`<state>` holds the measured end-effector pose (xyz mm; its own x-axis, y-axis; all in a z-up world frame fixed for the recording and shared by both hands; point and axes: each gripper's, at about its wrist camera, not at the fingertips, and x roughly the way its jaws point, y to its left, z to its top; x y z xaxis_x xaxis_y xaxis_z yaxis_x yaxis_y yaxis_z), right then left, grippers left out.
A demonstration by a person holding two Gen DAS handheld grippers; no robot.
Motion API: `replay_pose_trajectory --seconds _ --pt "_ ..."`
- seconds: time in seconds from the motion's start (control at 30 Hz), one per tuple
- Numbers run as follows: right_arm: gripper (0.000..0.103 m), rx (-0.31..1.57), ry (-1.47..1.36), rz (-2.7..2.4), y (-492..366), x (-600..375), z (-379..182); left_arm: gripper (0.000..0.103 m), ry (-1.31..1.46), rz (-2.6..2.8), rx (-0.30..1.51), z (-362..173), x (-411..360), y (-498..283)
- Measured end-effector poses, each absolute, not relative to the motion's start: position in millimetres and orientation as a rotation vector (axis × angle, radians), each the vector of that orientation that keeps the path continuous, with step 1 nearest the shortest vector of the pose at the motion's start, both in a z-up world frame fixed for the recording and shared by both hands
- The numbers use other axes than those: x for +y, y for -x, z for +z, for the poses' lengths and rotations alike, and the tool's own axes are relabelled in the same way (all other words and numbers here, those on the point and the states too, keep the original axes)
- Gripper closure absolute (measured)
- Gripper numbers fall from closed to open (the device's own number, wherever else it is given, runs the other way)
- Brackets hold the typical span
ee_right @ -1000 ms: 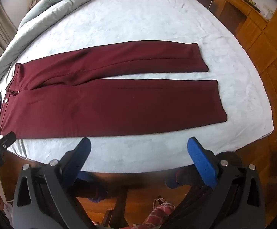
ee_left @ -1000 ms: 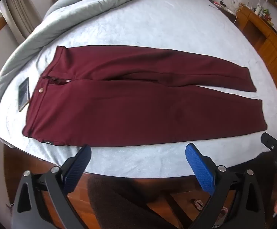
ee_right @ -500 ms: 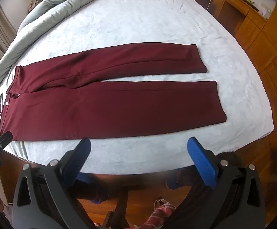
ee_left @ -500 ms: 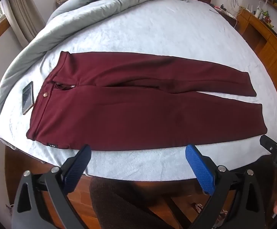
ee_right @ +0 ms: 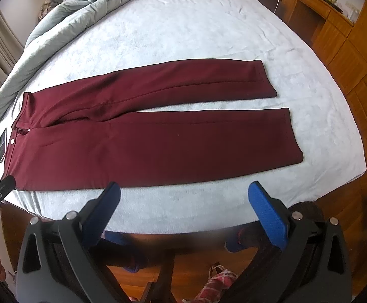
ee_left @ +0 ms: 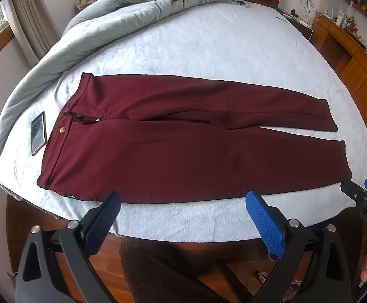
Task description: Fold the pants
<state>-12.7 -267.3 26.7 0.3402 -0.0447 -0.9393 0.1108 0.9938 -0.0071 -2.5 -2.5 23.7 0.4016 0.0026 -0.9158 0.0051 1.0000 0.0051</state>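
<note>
Pants lay flat and unfolded across the bed in your left view, waist beside a phone, legs running right. Your left gripper hung spread wide and empty off the near bed edge, just short of the near leg. To start well, you probably needed a bite on the waistband's near corner, pinching both layers. The right gripper showed at the frame's edge.

From the right view, the pants had their hems well inside the mattress, with a strip of bare sheet between the legs. Your right gripper was likewise released, holding nothing. Beyond the far leg lay plenty of sheet before the duvet, so a lengthwise fold had room.
</note>
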Motion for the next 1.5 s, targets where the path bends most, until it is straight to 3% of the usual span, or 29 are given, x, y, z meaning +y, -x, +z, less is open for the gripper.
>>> replay_pose_trajectory --seconds 1.5 --pt "0.002 1.218 -0.052 -0.103 -2 -266 23 0.004 0.0 -0.008 1.134 28 3 -12"
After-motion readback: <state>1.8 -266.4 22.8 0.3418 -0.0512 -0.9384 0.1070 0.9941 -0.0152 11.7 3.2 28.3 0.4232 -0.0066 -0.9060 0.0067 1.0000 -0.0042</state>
